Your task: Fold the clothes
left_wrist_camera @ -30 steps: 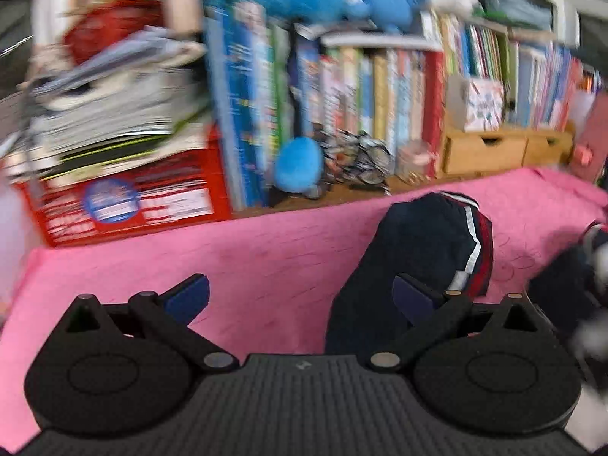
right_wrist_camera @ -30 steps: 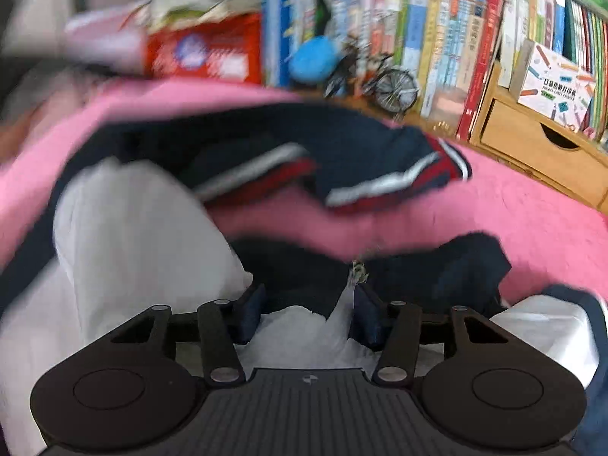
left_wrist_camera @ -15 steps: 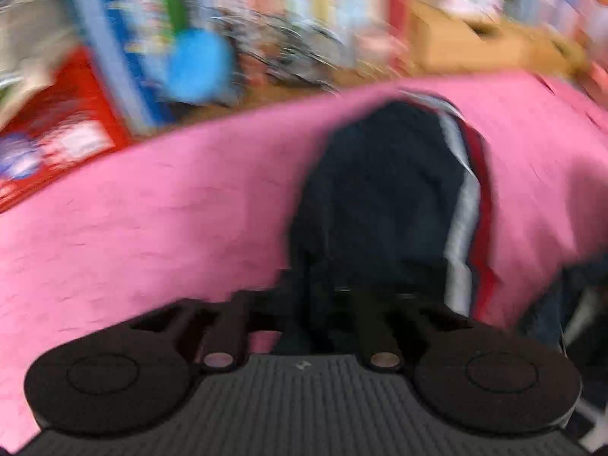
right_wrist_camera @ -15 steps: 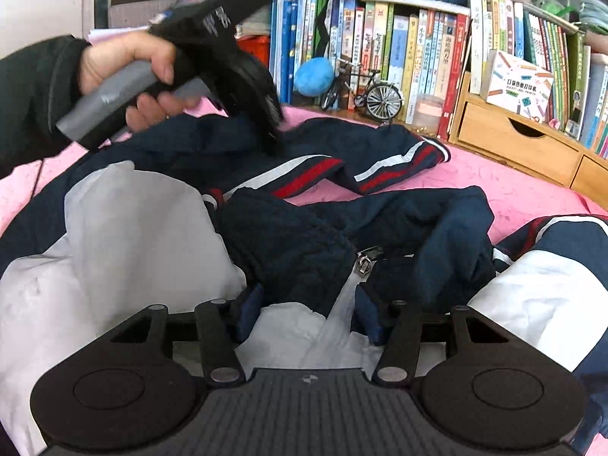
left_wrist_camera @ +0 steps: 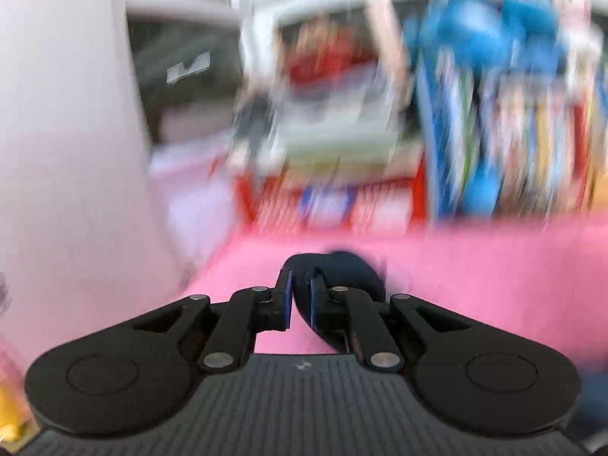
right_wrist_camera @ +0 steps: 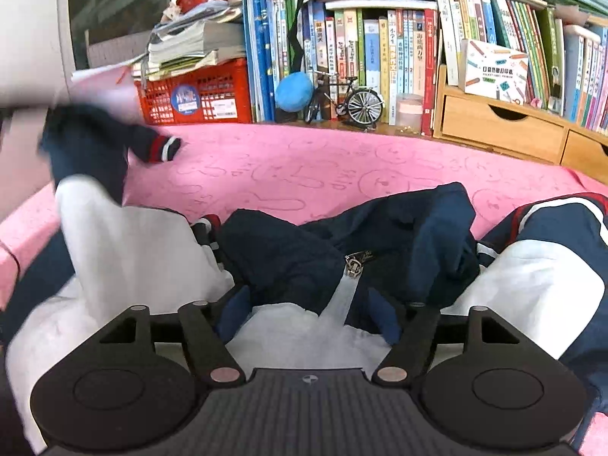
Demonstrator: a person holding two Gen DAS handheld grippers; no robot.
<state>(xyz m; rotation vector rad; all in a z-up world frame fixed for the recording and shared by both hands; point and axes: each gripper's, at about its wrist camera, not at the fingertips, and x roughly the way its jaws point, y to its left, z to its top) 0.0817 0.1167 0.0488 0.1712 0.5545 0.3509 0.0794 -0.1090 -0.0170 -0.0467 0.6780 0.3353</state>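
— Tongs on the left first: how do they stand?

— The left tongs (left_wrist_camera: 300,298) are pinched tight on a fold of dark navy cloth (left_wrist_camera: 342,266), which bunches up just past the tips and trails down between the fingers. Below it lies the pink cover (left_wrist_camera: 475,266) of the surface. Everything behind is smeared with blur; I can only make out a red crate (left_wrist_camera: 342,201) and a row of books (left_wrist_camera: 513,133).

— And from the right side?

— The right tongs (right_wrist_camera: 307,313) are opening. Their blue pads (right_wrist_camera: 233,313) stand apart, and the jacket (right_wrist_camera: 304,250), navy and white, lies crumpled between and under them; the pads do not press on it. Its zipper pull (right_wrist_camera: 353,264) sits just ahead of the gap.

— Where does the rest of the jacket go?

— One sleeve (right_wrist_camera: 95,144), with a red and white striped cuff, is lifted at the far left, blurred. Another striped part lies at the right edge. The whole garment rests on the pink cover (right_wrist_camera: 304,167), in front of a bookshelf (right_wrist_camera: 380,38), a toy bicycle (right_wrist_camera: 349,98) and wooden drawers (right_wrist_camera: 494,125).
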